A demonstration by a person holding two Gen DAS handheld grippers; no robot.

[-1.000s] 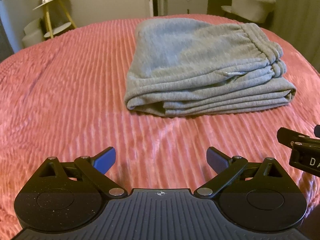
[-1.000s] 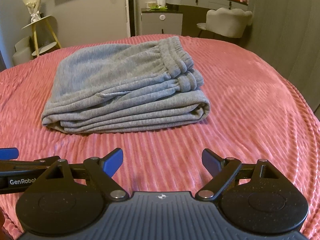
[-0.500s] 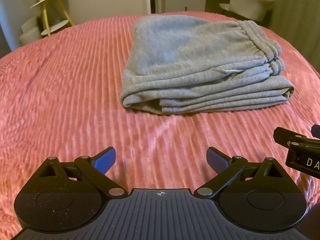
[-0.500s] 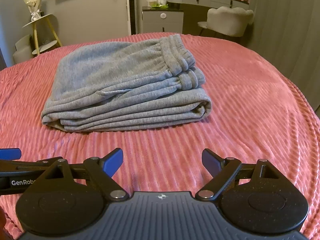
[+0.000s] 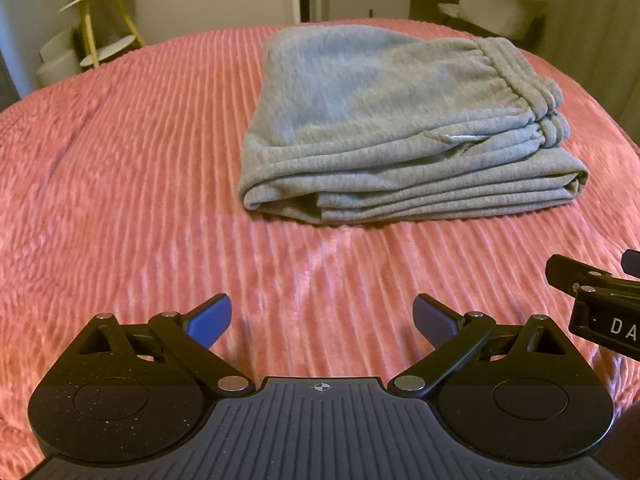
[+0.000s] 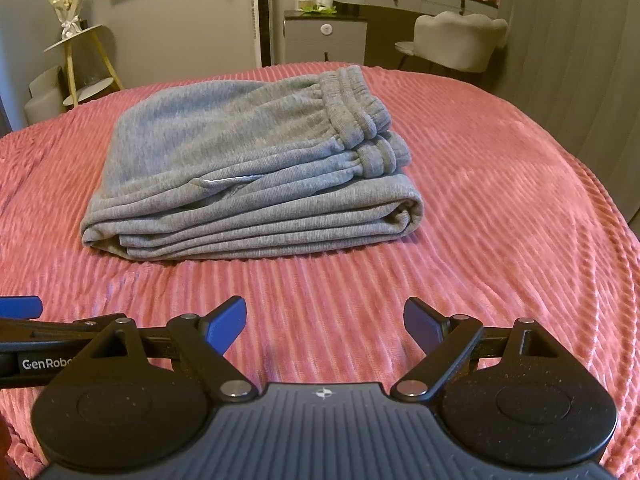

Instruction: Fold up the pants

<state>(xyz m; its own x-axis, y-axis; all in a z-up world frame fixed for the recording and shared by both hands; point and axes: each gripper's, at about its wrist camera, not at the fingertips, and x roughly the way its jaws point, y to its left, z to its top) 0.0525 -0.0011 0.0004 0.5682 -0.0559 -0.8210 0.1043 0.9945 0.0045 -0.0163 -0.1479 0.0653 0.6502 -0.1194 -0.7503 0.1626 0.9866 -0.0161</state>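
Grey pants [image 6: 248, 184] folded on pink bedspread [image 6: 500, 208]; both hand-held grippers apparently empty.

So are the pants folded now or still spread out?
Folded: the grey pants lie as a compact stack of layers on the pink bedspread, waistband on top.

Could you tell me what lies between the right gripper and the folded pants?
Only bare pink ribbed bedspread lies between the open right gripper and the folded grey pants; nothing else rests on that stretch, as the right wrist view shows.
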